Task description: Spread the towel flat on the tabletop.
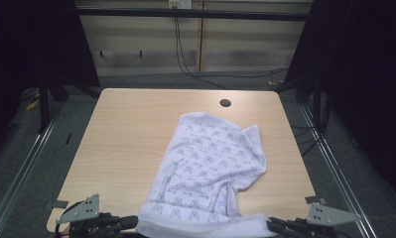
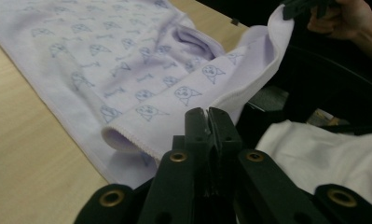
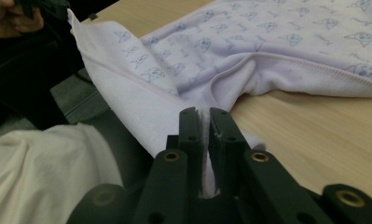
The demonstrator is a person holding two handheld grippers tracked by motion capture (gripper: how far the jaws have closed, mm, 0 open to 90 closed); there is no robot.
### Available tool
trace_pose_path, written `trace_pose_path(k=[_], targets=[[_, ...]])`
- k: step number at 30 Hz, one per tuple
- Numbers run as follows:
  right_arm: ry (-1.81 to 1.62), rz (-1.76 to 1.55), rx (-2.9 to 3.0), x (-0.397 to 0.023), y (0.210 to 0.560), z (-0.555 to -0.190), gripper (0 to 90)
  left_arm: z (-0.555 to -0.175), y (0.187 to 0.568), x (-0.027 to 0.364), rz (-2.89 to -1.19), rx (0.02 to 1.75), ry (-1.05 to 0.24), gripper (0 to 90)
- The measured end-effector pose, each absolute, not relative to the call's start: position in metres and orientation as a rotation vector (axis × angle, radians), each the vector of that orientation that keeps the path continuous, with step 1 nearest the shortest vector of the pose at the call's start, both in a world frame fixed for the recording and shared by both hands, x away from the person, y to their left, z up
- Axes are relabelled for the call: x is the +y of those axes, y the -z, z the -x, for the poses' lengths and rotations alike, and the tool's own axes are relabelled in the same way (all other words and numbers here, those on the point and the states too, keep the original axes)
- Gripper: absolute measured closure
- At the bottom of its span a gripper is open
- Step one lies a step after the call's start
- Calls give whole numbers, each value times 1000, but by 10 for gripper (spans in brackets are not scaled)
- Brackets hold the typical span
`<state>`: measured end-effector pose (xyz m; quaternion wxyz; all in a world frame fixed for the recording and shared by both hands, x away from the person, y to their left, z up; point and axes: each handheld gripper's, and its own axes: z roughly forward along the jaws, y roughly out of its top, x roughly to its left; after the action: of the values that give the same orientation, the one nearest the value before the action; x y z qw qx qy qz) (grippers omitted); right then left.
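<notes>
I have the pale lilac cotton cloth printed with small blue dog faces and bones (image 1: 210, 163) by its near hem, which I have drawn just past the near edge of the light wood-grain tabletop (image 1: 126, 144); the rest of it lies rumpled across the middle and right of that tabletop, short of the round cable hole (image 1: 225, 103) at the far side. My left gripper (image 2: 207, 114) has its fingers pinched together on the stitched hem at the cloth's left near corner, and my right gripper (image 3: 202, 114) is clamped the same way on the right near corner, white fabric showing in the thin slot between its fingers.

The cloth looks light, soft and limp (it sags between my two grips and folds over itself). I judge it won't slip easily, being a knit, but it will stretch and droop, so the doubled hem at the corners is the firmest place to hold it.
</notes>
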<state>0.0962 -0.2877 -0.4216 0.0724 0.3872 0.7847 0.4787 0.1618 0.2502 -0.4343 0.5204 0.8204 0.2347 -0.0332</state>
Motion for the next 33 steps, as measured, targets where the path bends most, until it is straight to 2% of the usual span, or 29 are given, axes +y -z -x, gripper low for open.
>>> trace_pose_path(k=[2, 3, 4, 9, 17, 20, 21, 23, 26, 28, 29, 31, 33], targets=[[-1457, -1159, 2342, -289, 416, -95, 728, -160, 433, 252, -1954, 540, 98, 741], [-1474, -1163, 2330, -290, 413, -98, 724, -161, 433, 254, -1943, 517, 107, 709], [-1470, -1162, 2299, -289, 411, -105, 688, -163, 432, 255, -1929, 516, 114, 720], [-1387, -1154, 2320, -275, 419, -118, 632, -186, 434, 254, -1900, 546, 98, 732], [-1348, -1210, 2405, -239, 451, -191, 539, -279, 472, 195, -2070, 662, 127, 729], [-1309, -1215, 2430, -224, 459, -210, 524, -306, 487, 171, -2108, 686, 86, 736], [-1297, -1222, 2435, -219, 462, -216, 523, -313, 491, 163, -2102, 717, 97, 746], [-1249, -1237, 2439, -211, 469, -228, 513, -318, 500, 148, -2200, 673, 65, 757], [-1107, -1233, 2455, -206, 476, -236, 513, -314, 503, 149, -2188, 701, 75, 788], [-1102, -1249, 2482, -208, 483, -239, 551, -307, 502, 154, -2207, 673, 65, 803], [-1123, -1266, 2490, -208, 485, -238, 609, -302, 501, 158, -2214, 668, 73, 806], [-1124, -1231, 2499, -207, 483, -233, 778, -293, 500, 165, -2229, 656, 73, 833], [-1158, -1222, 2486, -209, 477, -226, 849, -284, 499, 173, -2238, 656, 72, 836]])
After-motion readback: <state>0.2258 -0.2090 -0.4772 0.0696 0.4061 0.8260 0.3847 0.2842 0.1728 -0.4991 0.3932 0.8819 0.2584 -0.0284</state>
